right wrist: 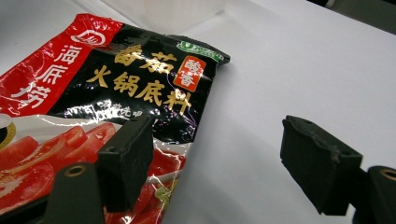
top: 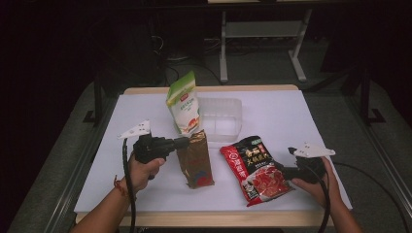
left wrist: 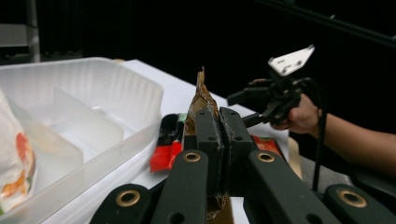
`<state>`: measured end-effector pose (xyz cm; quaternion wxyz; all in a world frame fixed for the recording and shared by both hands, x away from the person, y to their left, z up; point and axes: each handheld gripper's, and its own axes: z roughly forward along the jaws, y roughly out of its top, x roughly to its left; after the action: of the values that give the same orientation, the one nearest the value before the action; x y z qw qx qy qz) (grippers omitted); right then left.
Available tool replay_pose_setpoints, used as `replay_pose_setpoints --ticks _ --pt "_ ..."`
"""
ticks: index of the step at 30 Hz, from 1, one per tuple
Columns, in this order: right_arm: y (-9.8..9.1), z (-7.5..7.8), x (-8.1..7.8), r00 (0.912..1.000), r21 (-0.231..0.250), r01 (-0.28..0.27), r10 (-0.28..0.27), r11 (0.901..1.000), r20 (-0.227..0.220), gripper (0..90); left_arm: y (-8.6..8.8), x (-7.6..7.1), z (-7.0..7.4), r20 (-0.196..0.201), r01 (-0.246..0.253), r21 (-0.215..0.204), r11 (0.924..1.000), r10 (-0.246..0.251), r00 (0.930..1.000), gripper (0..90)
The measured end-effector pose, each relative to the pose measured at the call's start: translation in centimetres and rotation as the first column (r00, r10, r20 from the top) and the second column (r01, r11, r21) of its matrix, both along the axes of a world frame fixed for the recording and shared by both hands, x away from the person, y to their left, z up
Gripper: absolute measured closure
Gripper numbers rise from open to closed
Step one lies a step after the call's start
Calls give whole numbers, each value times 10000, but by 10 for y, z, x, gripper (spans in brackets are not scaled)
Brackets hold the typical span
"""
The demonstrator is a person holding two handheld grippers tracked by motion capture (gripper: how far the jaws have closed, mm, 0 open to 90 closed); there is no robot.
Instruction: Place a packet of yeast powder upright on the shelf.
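On the white table (top: 301, 121), the left gripper (top: 186, 142) points toward three o'clock from the person's left hand (top: 141, 172), and its jaws are clamped tight on the top edge of a brown pouch (top: 196, 160). The left gripper view confirms this: the two black fingers (left wrist: 208, 135) press together with the crinkled brown seal of that pouch (left wrist: 201, 98) poking up between them. In the high view the brown pouch sits near the table's middle, its lower end toward six o'clock and its gripped top toward twelve. Just beyond it at twelve o'clock stands a green and white bag (top: 184, 104), leaning against the near-left corner of a clear plastic tray (top: 228, 119), which lies at about one o'clock from the brown pouch. At three o'clock from the brown pouch lies a red and black packet (top: 255, 167), flat on the table and close to it but apart. The right gripper (top: 282, 171), in the person's right hand (top: 316, 182), rests at the packet's right edge, pointing toward nine o'clock. In the right gripper view its jaws stand wide apart and grip nothing: one finger (right wrist: 126, 158) hangs over the packet's corner (right wrist: 130, 79), the other over bare table at three o'clock from it.
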<state>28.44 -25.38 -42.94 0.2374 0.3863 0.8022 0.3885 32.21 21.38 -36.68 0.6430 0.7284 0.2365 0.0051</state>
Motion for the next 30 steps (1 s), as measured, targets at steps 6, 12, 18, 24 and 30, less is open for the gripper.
replay_pose_setpoints --ticks 6,12,18,24,30 --pt "1 0 2 10000 -15 -39 39 10000 13 247 3 -4 5 179 -49 -149 9999 52 9998 878" --pt "2 -1 3 10000 -5 -71 71 10000 -2 247 8 -4 11 258 -175 -423 9990 186 9995 878" --pt "1 -1 3 10000 -13 -36 36 10000 10 247 14 -3 14 320 -387 -568 9976 406 9987 878" --pt "1 -1 3 10000 -12 -32 32 10000 6 247 18 -2 15 326 -589 -663 9961 612 9976 878" --pt "2 0 3 10000 14 -26 26 10000 28 247 16 0 19 343 -727 -836 9938 758 9965 878"
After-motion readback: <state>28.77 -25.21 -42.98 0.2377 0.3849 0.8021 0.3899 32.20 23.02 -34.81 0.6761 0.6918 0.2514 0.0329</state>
